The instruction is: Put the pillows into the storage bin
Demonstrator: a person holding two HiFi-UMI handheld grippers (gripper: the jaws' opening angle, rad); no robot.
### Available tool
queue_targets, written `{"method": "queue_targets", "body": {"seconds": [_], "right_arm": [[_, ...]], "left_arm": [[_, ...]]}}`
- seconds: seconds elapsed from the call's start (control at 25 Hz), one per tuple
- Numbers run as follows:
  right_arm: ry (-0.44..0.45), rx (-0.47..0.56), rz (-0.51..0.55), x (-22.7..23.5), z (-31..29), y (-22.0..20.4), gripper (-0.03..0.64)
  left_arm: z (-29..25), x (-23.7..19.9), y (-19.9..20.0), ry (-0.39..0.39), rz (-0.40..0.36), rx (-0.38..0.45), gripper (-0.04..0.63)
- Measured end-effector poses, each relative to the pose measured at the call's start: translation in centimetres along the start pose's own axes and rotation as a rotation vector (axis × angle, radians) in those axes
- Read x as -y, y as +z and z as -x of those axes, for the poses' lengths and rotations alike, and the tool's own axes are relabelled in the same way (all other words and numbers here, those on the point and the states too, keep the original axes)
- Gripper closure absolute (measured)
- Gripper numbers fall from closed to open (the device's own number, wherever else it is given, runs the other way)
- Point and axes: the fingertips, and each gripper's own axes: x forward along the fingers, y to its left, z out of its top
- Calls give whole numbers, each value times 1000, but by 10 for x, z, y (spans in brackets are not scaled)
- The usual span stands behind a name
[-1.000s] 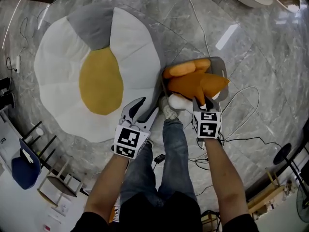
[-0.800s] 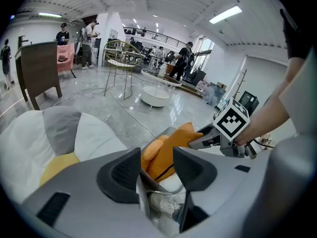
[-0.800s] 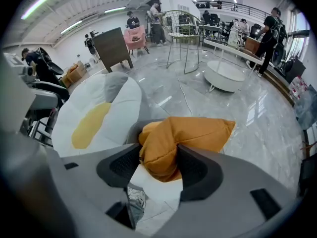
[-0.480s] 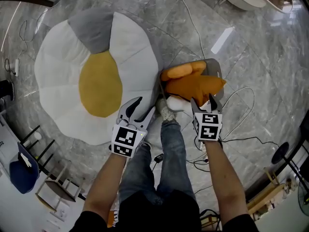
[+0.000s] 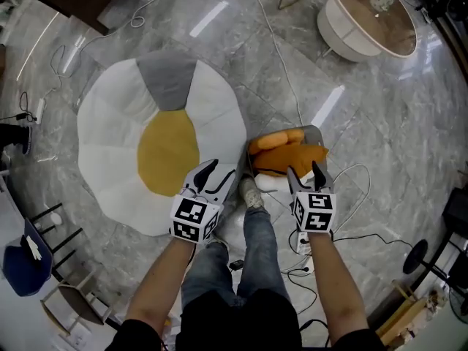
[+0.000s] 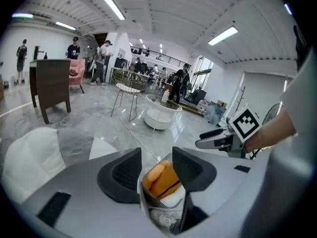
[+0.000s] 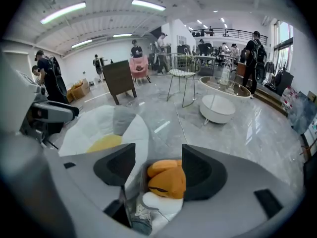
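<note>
Both grippers have lifted clear of the bin since a second ago.
My right gripper (image 5: 305, 174) has just opened its jaws and let go of the orange pillow (image 5: 287, 156). That pillow lies in the grey storage bin (image 5: 314, 129), just beside the person's shoe (image 5: 252, 191). My left gripper (image 5: 221, 172) hangs with its jaws apart and empty. The egg-shaped cushion (image 5: 117, 152) lies on the floor left of the bin.
</note>
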Motion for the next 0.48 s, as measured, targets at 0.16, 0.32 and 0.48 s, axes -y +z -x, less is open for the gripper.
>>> {"method": "queue_targets", "body": {"seconds": [0.16,0.32,0.48], "right_arm": [[29,103,-55,-31,53,49,368],[63,229,-64,-60,98,109,432],[118,345,-31,-96,149,153,491]], "left_arm": [[50,-11,49,50,15,65,425],[104,-23,106,97,11,164,462],[168,-25,141,127,12,228,483]]}}
